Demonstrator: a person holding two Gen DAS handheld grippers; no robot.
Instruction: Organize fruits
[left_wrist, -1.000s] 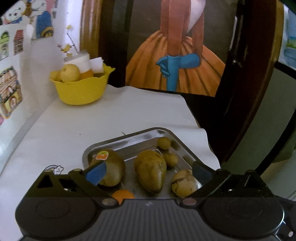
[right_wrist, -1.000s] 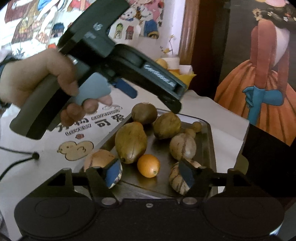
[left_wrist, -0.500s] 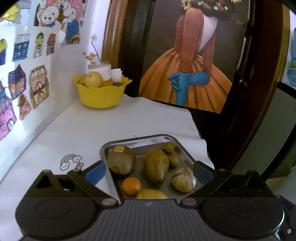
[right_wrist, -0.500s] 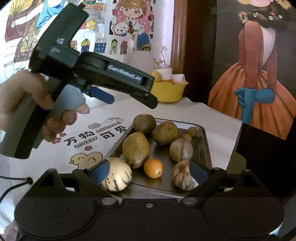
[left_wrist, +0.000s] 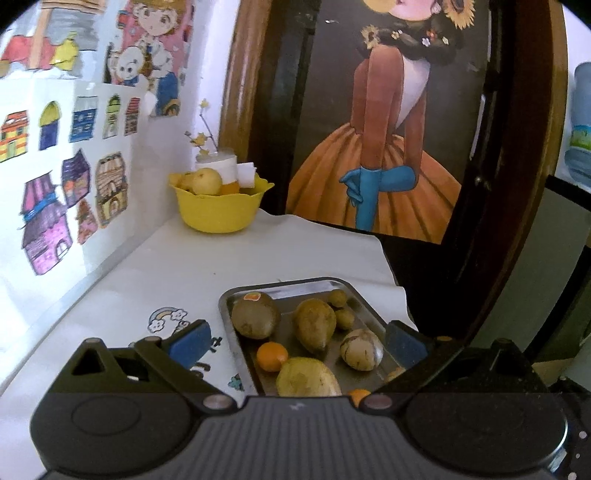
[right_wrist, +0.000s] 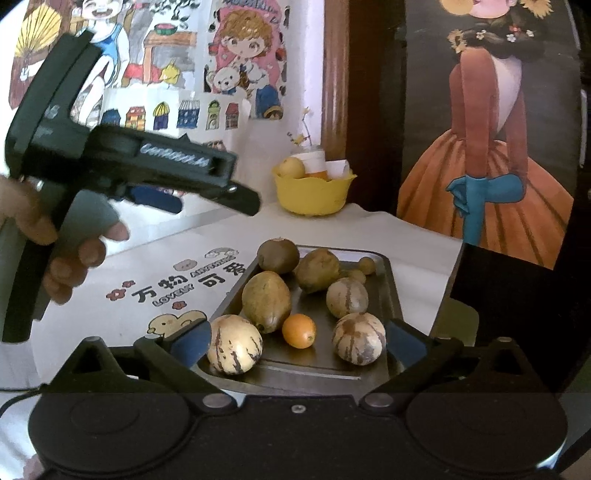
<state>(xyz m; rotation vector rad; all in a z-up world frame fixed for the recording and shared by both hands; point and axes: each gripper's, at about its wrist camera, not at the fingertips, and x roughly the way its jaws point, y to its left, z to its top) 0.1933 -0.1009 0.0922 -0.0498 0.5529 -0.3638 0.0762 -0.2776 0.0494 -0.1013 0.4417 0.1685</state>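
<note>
At the far left of the right wrist view a person's hand (right_wrist: 70, 254) grips the handle of the left gripper (right_wrist: 207, 195), which hangs in the air above the white printed table cover (right_wrist: 155, 266), apart from the fruit; its blue pads stand wide apart with nothing between them in its own camera. Behind it the wall carries children's drawings (right_wrist: 184, 74) of houses and cartoon figures. Further right, at the back of the table, a yellow bowl (right_wrist: 314, 194) holds a pale round fruit, something orange and a white container. Right of that stands a large painting (right_wrist: 491, 147) of a figure in an orange skirt and blue gloves.

The metal tray (right_wrist: 389, 291) lies on the cover in front of both cameras, nothing blocking it. From left it holds a striped cream melon-like fruit (right_wrist: 234, 345) at the near corner, a brown-green mango (right_wrist: 266, 301), a kiwi (right_wrist: 277, 255) with a sticker, a small orange (right_wrist: 299, 330), a second mango (right_wrist: 317, 269), and two more striped fruits (right_wrist: 358, 343).

The right gripper (right_wrist: 295, 343) has just been opening; its jaws are spread wide, astride the near fruits, pressing on none.
</note>
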